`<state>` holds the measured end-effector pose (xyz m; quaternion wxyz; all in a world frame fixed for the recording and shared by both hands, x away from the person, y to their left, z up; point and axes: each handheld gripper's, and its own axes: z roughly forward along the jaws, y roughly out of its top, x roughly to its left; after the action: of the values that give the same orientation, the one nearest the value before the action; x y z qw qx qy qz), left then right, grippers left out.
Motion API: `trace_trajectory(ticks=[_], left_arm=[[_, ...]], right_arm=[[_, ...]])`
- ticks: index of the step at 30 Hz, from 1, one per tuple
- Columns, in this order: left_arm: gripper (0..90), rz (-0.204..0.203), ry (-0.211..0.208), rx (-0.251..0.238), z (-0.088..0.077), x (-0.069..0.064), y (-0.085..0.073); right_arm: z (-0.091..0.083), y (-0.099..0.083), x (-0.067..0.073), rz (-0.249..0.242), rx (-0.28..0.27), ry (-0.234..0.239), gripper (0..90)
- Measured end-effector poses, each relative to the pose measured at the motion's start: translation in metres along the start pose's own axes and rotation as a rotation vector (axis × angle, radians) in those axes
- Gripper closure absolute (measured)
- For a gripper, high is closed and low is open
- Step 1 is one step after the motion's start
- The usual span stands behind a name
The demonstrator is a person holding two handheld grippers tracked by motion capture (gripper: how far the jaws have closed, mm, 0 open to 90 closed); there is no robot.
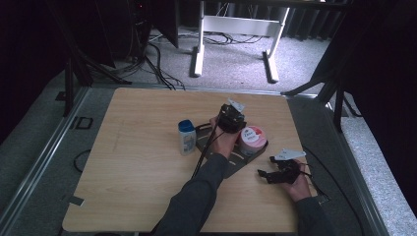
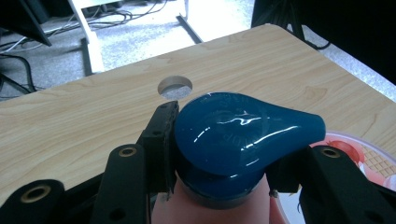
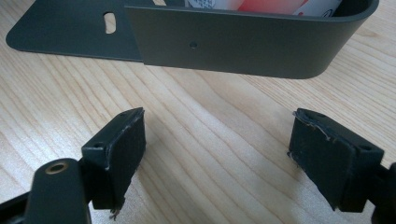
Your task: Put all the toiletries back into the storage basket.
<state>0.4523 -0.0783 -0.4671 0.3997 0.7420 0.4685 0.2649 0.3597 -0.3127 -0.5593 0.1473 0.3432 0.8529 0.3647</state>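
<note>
Two bottles in play from where I'm sitting. Far left on the counter (image 1: 137, 162) stands a white bottle (image 1: 186, 138) with a blue cap, just beside the dark metal tray (image 1: 235, 164) and outside it. Next over, my left hand-held gripper (image 2: 219, 154) is clamped on the neck of a second bottle, right under its blue cap (image 2: 243, 133), pads pressing both sides. From the high view that gripper (image 1: 230, 119) sits over the tray's back end, so I'd say the bottle is in the tray or just above it; the gripper hides its base and I can't tell which.

To do this step well, I'd keep the bottle upright, hold the squeeze steady, and mind the neighbour, since the cap flares wider than the neck.

That neighbour is a round pink-lidded tub (image 1: 253, 137) sitting inside the tray, close beside the gripped bottle. Its lid is on, so the contents are hidden.

Far right, the right hand-held gripper (image 3: 219, 158) rests low over bare counter with jaws wide apart and nothing between them, facing the tray's curved wall (image 3: 243, 44).
</note>
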Motion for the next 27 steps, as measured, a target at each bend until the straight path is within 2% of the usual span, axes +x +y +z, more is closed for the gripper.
trace_trajectory(ticks=[5, 8, 11, 14, 15, 18, 22, 26, 27], left_arm=[[52.6, -0.004, -0.006, 0.007, 0.001, 0.001, 0.002], [52.7, -0.019, 0.02, -0.006, 0.001, -0.003, 0.001], [52.6, -0.031, 0.023, -0.008, 0.002, -0.003, 0.0], [51.7, -0.041, 0.006, -0.002, 0.002, -0.001, 0.0], [49.0, -0.065, -0.032, 0.016, 0.002, 0.005, -0.001], [43.3, -0.075, -0.059, 0.016, 0.002, 0.009, -0.004], [36.4, -0.045, -0.077, 0.026, 0.0, 0.011, -0.007], [36.3, -0.04, -0.085, 0.027, -0.002, 0.011, -0.007], [36.3, -0.028, -0.092, 0.027, -0.006, 0.013, -0.006]], right_arm=[[0.0, 0.0, 0.0, 0.001, 0.0, 0.001, 18.2], [0.0, 0.0, 0.0, -0.001, 0.001, 0.001, 18.3], [0.0, 0.0, 0.0, -0.001, 0.001, 0.001, 18.2], [0.0, 0.0, 0.0, -0.002, 0.0, 0.001, 18.2], [0.0, 0.0, 0.0, -0.001, 0.001, 0.0, 18.3], [0.0, 0.0, 0.0, -0.001, 0.0, 0.001, 18.2], [0.0, 0.0, -0.001, -0.002, 0.0, 0.001, 18.2], [0.0, 0.0, 0.0, -0.002, 0.001, 0.001, 18.2], [0.0, 0.0, 0.0, -0.002, 0.001, 0.001, 18.2]])
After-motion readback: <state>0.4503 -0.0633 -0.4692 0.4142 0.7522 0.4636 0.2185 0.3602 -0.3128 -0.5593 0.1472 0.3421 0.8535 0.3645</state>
